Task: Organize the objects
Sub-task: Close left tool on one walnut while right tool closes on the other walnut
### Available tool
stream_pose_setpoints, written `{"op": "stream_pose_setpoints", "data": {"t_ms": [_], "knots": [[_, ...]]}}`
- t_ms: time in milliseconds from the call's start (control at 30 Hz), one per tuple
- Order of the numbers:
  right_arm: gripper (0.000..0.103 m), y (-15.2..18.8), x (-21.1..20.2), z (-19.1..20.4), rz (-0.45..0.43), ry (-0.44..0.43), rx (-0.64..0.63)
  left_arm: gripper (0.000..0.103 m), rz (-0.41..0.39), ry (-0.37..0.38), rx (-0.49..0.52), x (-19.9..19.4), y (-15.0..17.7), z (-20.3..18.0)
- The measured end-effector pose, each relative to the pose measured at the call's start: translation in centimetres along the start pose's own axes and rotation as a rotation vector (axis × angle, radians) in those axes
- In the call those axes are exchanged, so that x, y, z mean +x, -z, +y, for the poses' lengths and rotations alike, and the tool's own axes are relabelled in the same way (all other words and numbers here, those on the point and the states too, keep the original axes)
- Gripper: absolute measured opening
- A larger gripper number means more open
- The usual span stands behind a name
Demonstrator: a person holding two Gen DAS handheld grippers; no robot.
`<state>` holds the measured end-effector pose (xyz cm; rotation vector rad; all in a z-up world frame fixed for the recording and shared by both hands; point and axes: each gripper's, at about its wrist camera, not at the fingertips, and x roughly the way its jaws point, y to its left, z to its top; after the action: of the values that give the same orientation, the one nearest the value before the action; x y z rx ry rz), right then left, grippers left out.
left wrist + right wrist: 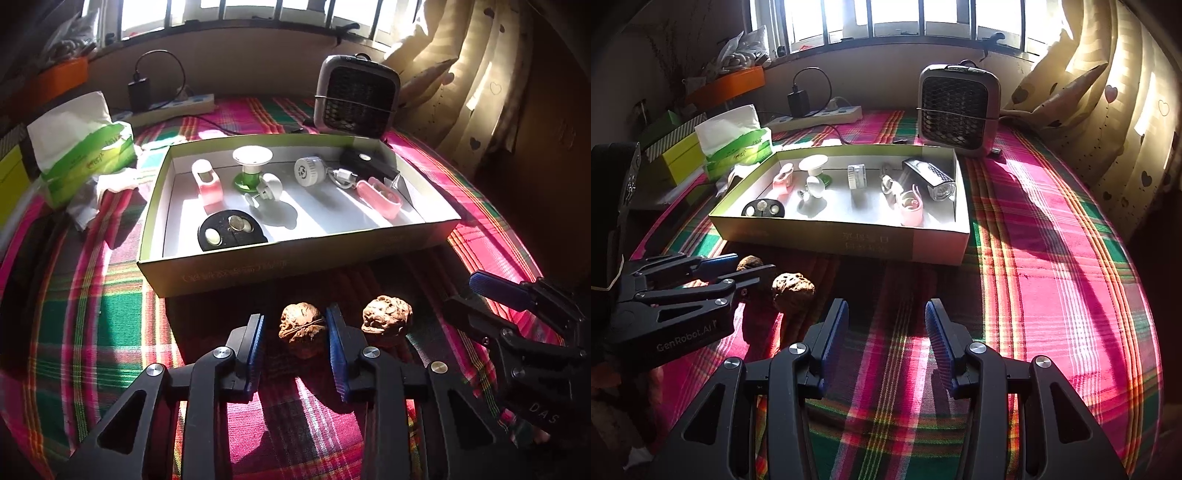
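Note:
Two brown walnuts lie on the plaid cloth in front of a shallow cardboard box (236, 271). My left gripper (295, 325) is open, its blue pads on either side of the left walnut (302, 328), with a gap on the left pad's side. The right walnut (386, 314) lies just outside the right pad; it also shows in the right wrist view (793, 290). My right gripper (886, 314) is open and empty over the cloth, to the right of the walnuts. The box (923, 243) holds several small items.
A tissue pack (85, 151) lies left of the box. A small heater (356, 96) and a power strip (177, 107) stand behind it. A curtain (1108, 110) hangs at the right. Plaid cloth (1052, 258) stretches to the right of the box.

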<state>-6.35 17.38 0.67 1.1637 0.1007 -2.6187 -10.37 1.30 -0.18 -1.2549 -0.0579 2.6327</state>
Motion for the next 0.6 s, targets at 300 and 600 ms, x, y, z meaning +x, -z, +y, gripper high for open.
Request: {"op": "stream_pose_setpoints", "data": {"t_ms": [300,600], "knots": [[0.045,-0.3,0.0,1.4,0.005,-0.011,-0.027,0.023,-0.010,-0.005,-0.043,-0.5,0.4,1.6],[0.045,-0.4,-0.2,3.6,-0.017,-0.073,-0.066,0.023,-0.018,-0.009,-0.079,-1.1,0.9,3.3]]}}
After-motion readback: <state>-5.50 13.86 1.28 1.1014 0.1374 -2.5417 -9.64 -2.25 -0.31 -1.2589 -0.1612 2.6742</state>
